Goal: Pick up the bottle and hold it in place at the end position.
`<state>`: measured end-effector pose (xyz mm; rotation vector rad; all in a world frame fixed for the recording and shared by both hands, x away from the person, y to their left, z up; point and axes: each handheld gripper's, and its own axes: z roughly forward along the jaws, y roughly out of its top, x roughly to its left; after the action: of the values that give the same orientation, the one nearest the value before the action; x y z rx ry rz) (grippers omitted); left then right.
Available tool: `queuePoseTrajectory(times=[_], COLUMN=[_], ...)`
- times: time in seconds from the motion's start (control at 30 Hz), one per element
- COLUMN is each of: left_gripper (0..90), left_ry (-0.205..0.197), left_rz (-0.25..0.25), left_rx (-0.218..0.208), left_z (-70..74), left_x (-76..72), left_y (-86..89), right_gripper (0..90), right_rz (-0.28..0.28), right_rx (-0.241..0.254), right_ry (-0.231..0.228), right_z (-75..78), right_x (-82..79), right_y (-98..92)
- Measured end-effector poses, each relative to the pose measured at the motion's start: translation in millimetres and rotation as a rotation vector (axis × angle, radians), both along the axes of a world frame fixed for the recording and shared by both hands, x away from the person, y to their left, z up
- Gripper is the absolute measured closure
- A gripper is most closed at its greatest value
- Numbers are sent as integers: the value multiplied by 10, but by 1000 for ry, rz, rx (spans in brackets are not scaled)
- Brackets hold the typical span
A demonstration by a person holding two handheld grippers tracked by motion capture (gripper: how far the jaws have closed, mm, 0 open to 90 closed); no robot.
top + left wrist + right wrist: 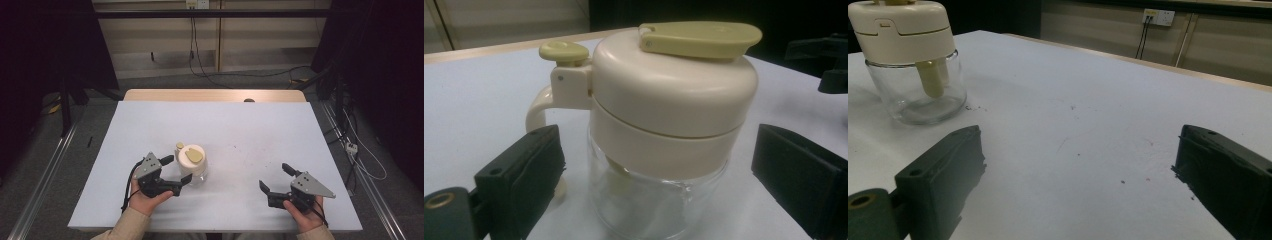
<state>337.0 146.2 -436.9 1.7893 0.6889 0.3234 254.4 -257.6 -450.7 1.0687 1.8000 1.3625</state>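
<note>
High view: glass jar [192,165] with cream lid stands on the white desk [250,130], left of centre. Left gripper [175,170] has its 2 fingers spread around the jar; right gripper [275,179] sits well apart, fingers spread on nothing.

Left gripper view: jar [659,195] between both fingers [524,175], a gap on each side.

Right gripper view: jar [918,95] far left, fingers [943,175] wide apart over bare desk [1088,125].
</note>
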Motion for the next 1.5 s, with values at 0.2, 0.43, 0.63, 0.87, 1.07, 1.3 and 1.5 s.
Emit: queuePoseTrajectory(times=[0.2, 0.43, 0.63, 0.87, 1.07, 1.3, 1.5], left_gripper=[62, 60, 53, 38, 27, 28, 28], left_ry=[0, 2, 12, 9, 0, -13, -17], left_rz=[3, 6, 25, 21, 42, 56, 72], left_rx=[3, 22, 24, 30, 36, 29, 31], left_z=[1, -33, -57, -78, -92, -101, -107], left_x=[15, 23, 44, 45, 56, 79, 93], left_y=[-50, -115, -157, -247, -308, -350, -395], right_gripper=[48, 48, 47, 48, 48, 48, 49], right_rz=[-1, 0, -3, -2, 1, 2, 2], right_rx=[-3, -4, -2, -2, -5, -3, -4], right_ry=[1, 1, 2, 8, 6, 5, 6], right_z=[0, 1, 0, -7, -5, -6, -9], right_x=[0, -4, -4, -2, -5, -7, -6], right_y=[2, 2, -2, -7, -5, -7, -7])
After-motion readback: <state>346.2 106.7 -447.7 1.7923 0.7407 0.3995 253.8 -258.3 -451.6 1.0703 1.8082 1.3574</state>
